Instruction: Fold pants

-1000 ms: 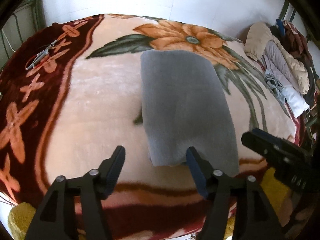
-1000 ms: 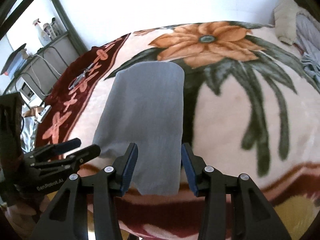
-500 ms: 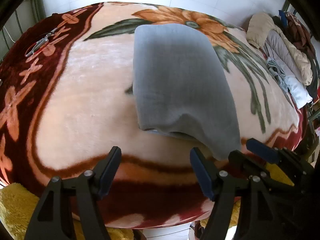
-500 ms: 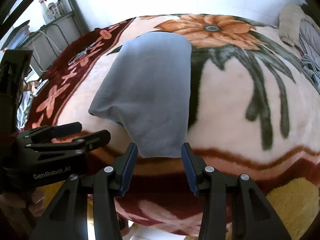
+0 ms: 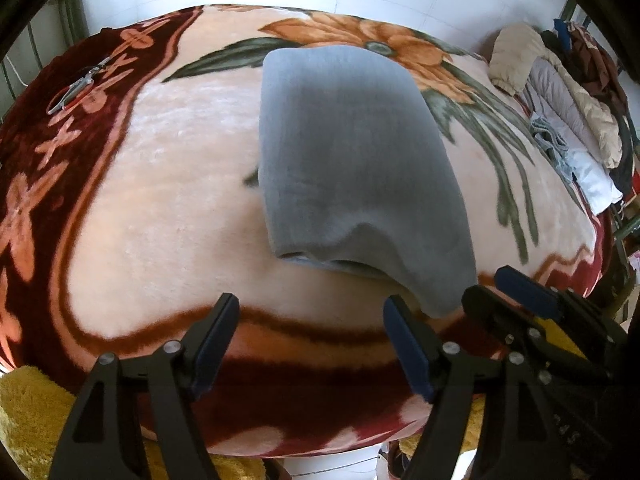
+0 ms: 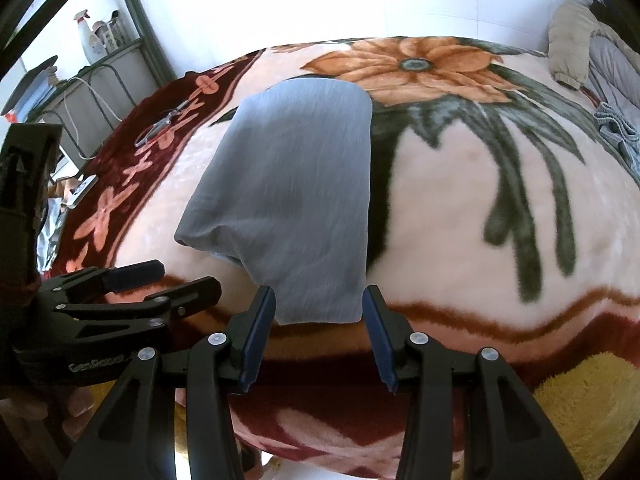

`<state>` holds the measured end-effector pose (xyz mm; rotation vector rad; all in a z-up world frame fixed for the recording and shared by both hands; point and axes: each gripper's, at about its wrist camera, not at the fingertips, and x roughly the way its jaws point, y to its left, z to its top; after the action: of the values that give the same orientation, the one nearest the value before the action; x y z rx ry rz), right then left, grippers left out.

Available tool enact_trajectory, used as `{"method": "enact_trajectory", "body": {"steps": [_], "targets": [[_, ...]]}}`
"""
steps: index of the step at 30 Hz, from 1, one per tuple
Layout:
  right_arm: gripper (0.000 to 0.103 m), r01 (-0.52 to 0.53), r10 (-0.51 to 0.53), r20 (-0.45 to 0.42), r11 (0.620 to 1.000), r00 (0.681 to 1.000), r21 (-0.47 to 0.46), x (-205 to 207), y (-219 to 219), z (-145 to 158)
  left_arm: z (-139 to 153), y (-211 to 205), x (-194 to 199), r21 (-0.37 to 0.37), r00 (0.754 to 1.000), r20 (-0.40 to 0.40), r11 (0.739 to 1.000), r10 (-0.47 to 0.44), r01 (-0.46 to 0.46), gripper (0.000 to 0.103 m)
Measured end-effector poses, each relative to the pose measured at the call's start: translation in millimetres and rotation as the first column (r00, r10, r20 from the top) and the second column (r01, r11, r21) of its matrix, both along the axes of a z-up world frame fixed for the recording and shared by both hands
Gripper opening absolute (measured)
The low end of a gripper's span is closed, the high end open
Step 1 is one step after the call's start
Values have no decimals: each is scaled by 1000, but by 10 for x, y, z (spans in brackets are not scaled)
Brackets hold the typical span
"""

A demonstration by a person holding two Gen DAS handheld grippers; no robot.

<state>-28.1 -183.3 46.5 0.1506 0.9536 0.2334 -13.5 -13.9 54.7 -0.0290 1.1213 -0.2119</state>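
Note:
Grey folded pants [image 5: 352, 168] [image 6: 296, 192] lie lengthwise on a floral blanket [image 5: 160, 200], with the near left part of their edge humped up. My left gripper [image 5: 312, 304] stands open over bare blanket just short of that edge, with nothing between its fingers. My right gripper [image 6: 319, 294] is open at the near right corner of the pants. The cloth's edge shows between its fingertips, but the pads do not press on it. In the left wrist view the right gripper [image 5: 490, 286] sits beside that corner. The left gripper [image 6: 188, 276] shows at the lower left of the right wrist view.
Scissors [image 5: 76, 88] [image 6: 160, 128] lie on the blanket's dark red border at the far left. A pile of clothes and bedding [image 5: 560, 92] fills the far right. Yellow fluffy cloth [image 5: 32, 408] hangs below the near edge. A shelf with bottles [image 6: 96, 36] stands at the left.
Both grippers have drawn back toward the near edge of the bed. The left one has opened a little wider. The pants' near left edge now humps up; since half a second ago nothing moved.

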Motion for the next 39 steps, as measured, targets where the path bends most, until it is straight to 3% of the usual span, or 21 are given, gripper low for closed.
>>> {"method": "enact_trajectory", "body": {"steps": [39], "targets": [[46,-9,9,-13,1000,1000,-6,25,-7,-76,-25,-66,-21,49,1000,23,999,-4,3,78]]}}
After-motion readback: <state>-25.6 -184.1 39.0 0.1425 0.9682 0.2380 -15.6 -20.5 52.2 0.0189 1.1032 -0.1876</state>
